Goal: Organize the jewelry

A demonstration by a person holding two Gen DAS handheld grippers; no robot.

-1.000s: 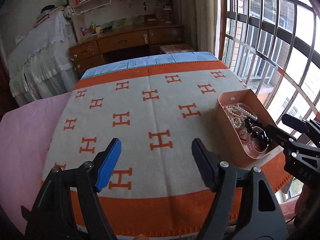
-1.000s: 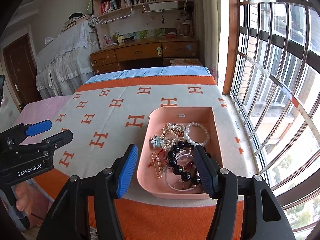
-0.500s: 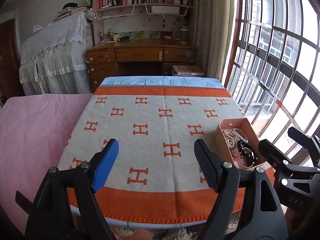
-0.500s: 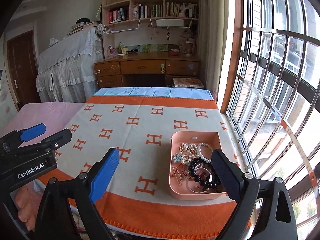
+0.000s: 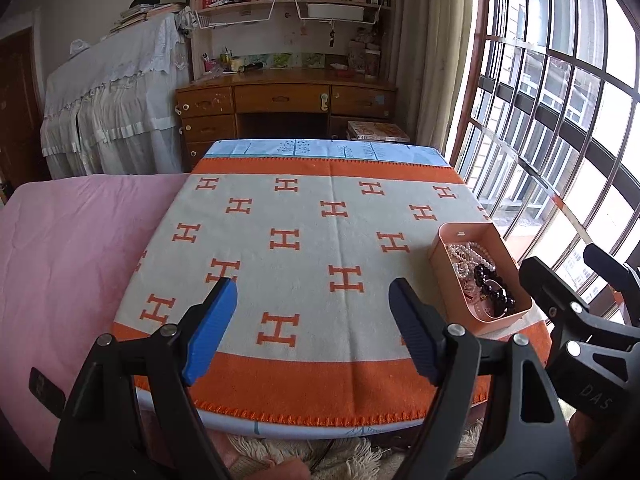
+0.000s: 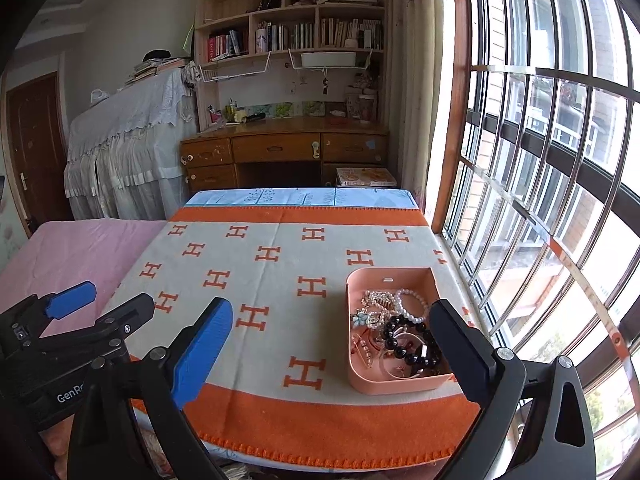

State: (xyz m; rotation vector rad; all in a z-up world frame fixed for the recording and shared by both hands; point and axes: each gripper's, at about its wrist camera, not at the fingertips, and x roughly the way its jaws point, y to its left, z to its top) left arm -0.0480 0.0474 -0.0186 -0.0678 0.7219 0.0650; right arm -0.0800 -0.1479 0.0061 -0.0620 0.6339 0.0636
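Note:
A pink rectangular tray (image 6: 400, 274) stands near the right front corner of the blanket-covered table; it also shows in the left wrist view (image 5: 444, 240). It holds a pearl bracelet (image 6: 412, 306), a black bead bracelet (image 6: 412, 350), a blue flower piece (image 6: 360, 319) and other tangled jewelry. My right gripper (image 6: 332, 340) is open and empty, raised in front of the tray. My left gripper (image 5: 312, 328) is open and empty above the table's front edge, left of the tray.
An orange and grey blanket with H marks (image 5: 304, 240) covers the table. A pink bed (image 5: 72, 240) lies to the left. A barred window (image 6: 540, 180) runs along the right. A wooden desk (image 6: 280, 152) and bookshelves stand at the back.
Both grippers have pulled back and up from the table. The right gripper's jaws have opened wider and left the tray. The jewelry stays in the tray.

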